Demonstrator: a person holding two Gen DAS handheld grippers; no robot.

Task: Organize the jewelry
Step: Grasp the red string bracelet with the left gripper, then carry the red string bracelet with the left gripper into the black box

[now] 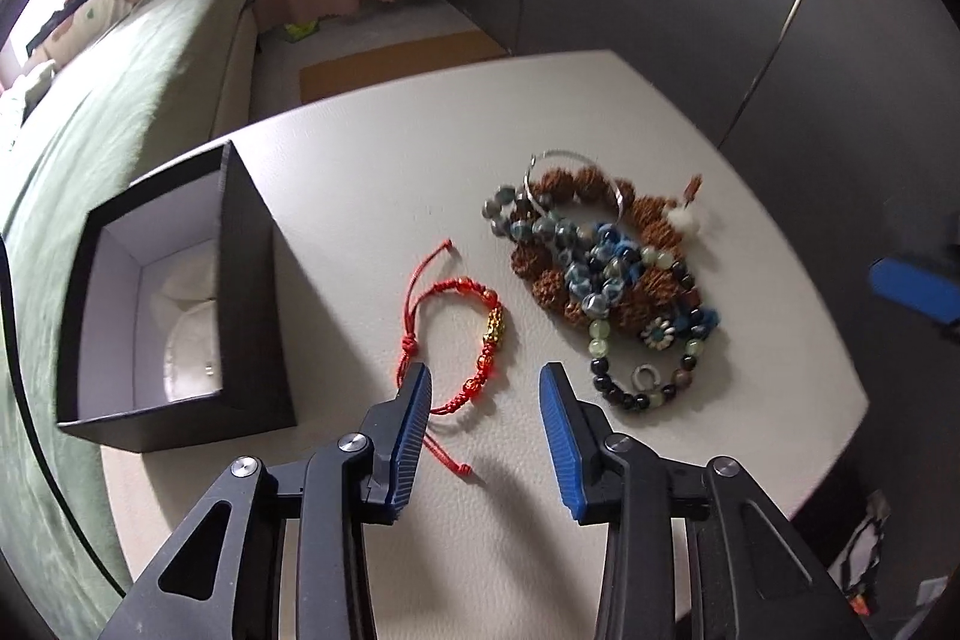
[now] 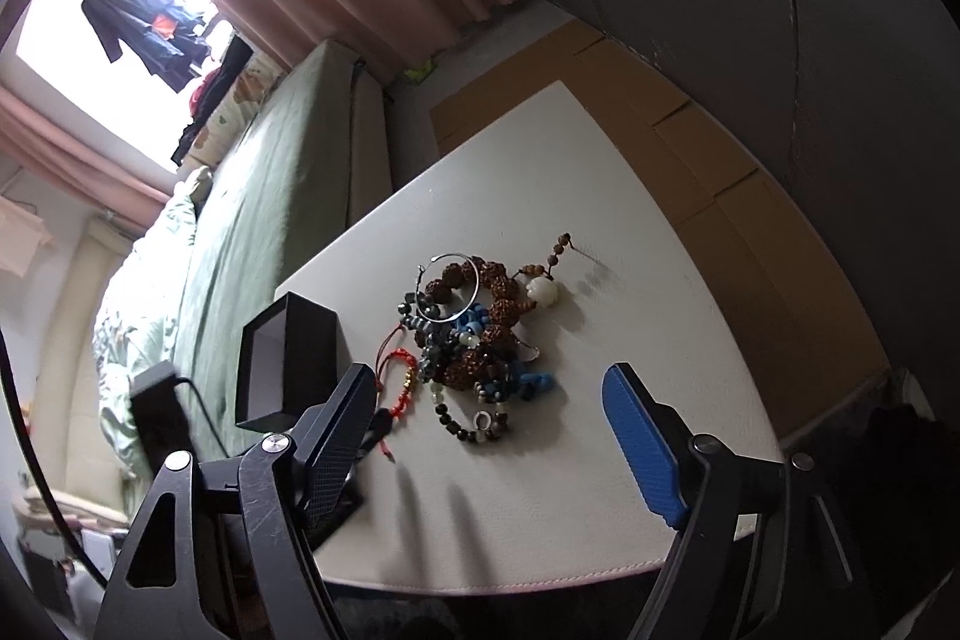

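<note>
A black box (image 1: 180, 304) with white inside walls sits on the white surface (image 1: 372, 172). It is open at the top, and something pale and round lies at its bottom.

Just beside the box lies a red string bracelet (image 1: 462, 334). It has a small gold charm and red beads on one side. Its loose string ends spread out flat on the surface.

On the far side of the red bracelet from the box is a pile of jewelry (image 1: 606, 280). In it are big brown bumpy beads, blue and gray beads, pale green beads, dark round beads, a little flower charm and a thin silver ring (image 1: 570, 178). They lie on top of each other, all mixed up. A white bead (image 1: 684, 220) with a short brown bead tail sits at the edge of the pile farthest from the box.

The left gripper (image 1: 485, 382) is wide open and holds nothing. It hangs low over the near end of the red bracelet. One finger is right over the string near the knot, but I cannot tell if it touches.

The right gripper (image 2: 489, 382) is wide open too, with nothing in it. It is up high, farther from the box than the left one. In its view the pile (image 2: 474, 340) shows between its two fingers, with the box (image 2: 288, 358) off to one side.

A bed with a green cover (image 1: 120, 112) stands next to the surface, on the box's side.
</note>
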